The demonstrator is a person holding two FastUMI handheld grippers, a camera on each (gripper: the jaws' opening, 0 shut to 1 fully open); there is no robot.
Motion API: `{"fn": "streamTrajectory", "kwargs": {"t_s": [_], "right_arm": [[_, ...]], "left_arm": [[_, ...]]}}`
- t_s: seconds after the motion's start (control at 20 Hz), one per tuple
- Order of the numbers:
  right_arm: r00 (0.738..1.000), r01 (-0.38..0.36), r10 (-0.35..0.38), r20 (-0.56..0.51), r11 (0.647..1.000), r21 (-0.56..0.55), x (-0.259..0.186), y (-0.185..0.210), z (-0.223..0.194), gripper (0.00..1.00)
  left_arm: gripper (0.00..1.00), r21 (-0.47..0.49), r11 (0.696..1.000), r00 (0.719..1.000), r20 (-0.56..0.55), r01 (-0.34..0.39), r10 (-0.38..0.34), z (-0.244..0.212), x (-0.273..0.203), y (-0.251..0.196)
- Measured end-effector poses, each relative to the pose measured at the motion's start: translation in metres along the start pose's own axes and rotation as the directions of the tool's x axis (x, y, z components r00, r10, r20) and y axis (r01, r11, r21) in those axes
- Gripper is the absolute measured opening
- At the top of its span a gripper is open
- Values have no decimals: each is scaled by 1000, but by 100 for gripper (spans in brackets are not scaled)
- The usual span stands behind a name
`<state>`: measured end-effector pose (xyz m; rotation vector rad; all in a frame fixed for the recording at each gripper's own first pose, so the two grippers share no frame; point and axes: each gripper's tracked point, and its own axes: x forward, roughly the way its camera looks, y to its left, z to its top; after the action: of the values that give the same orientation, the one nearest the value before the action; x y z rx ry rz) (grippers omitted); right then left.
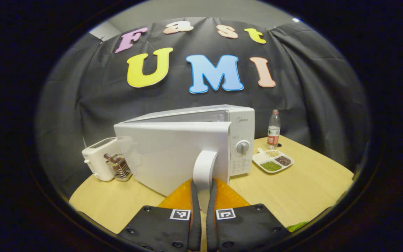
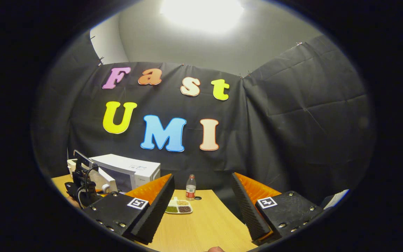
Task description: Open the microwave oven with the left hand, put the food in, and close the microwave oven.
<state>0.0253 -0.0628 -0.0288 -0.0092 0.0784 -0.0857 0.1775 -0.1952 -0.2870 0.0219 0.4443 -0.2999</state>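
In the left gripper view, the half-open door [image 1: 173, 154] of the white microwave oven [image 1: 222, 136] hid the cavity, and partly hid the white toaster [image 1: 98, 162] and wire basket [image 1: 119, 169] at the left. The left gripper [image 1: 203, 187] was clamped on the door's white handle [image 1: 205, 166], both fingers pressing its sides. Right of the oven, on the wooden table [image 1: 310, 185], sat the divided food tray [image 1: 273, 160] and a water bottle [image 1: 274, 131]. In the right gripper view, the right gripper [image 2: 203, 199] hung wide apart, holding nothing, above the table.

Left gripper view close at microwave [image 1: 187, 147], right gripper view farther, both facing it.
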Motion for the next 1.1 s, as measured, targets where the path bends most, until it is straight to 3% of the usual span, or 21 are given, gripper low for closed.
{"fn": "streamTrajectory", "kwargs": {"t_s": [0.25, 0.45, 0.5, 1.1], "right_arm": [[995, -98, 98, -3, 995, 29, -5, 20, -4, 98], [989, -149, 149, 11, 988, 49, -7, 50, 3, 97], [987, -158, 157, 13, 986, 47, -7, 59, 4, 97], [984, -180, 180, 6, 983, 39, -23, 183, 15, 97]], "left_arm": [[12, -17, 996, 996, -22, -91, 90, -18, -47, 45], [12, -32, 992, 993, -32, -118, 117, -29, -74, 80], [15, -35, 993, 993, -31, -115, 114, -31, -78, 87], [12, -3, 999, 999, -21, 45, -45, -48, -118, 167]]}}
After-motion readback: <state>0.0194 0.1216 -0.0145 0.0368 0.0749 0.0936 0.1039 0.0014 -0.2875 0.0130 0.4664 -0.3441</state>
